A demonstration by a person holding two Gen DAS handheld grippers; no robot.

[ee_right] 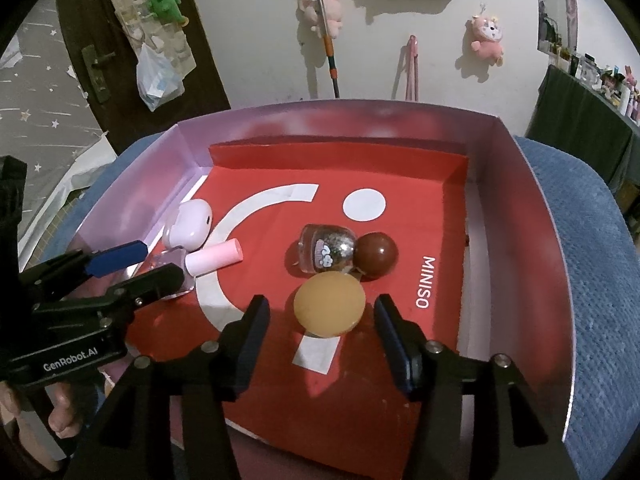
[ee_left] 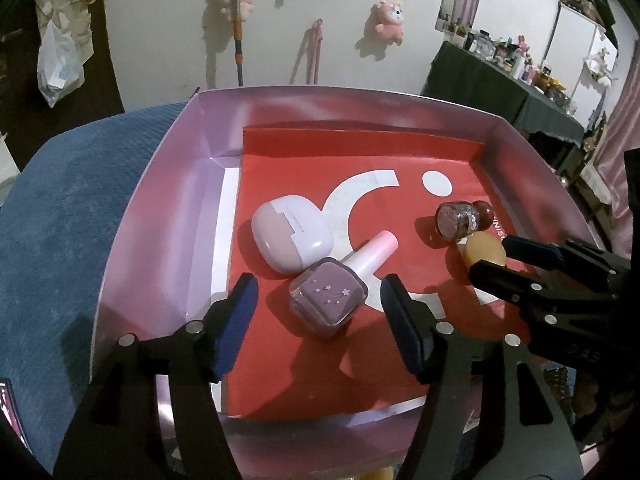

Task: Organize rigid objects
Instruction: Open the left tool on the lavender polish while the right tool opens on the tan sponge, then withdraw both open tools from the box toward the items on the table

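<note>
A pink-walled box (ee_left: pixel 160 184) with a red floor sits on a blue cushion. In it lie a purple nail polish bottle (ee_left: pixel 328 300) with a pink cap, a lilac earbud case (ee_left: pixel 290 238), a glitter bottle (ee_left: pixel 456 220) with a brown round cap, and a tan round disc (ee_left: pixel 482 250). My left gripper (ee_left: pixel 316 294) is open, its fingers either side of the purple bottle. My right gripper (ee_right: pixel 320 312) is open around the tan disc (ee_right: pixel 330 304). The glitter bottle (ee_right: pixel 330 254) lies just beyond it.
The box's walls (ee_right: pixel 516 200) rise on all sides. The blue cushion (ee_right: pixel 592 280) lies under the box. A dark cluttered shelf (ee_left: pixel 492 80) stands at the far right. Plush toys (ee_right: pixel 486 38) hang on the wall.
</note>
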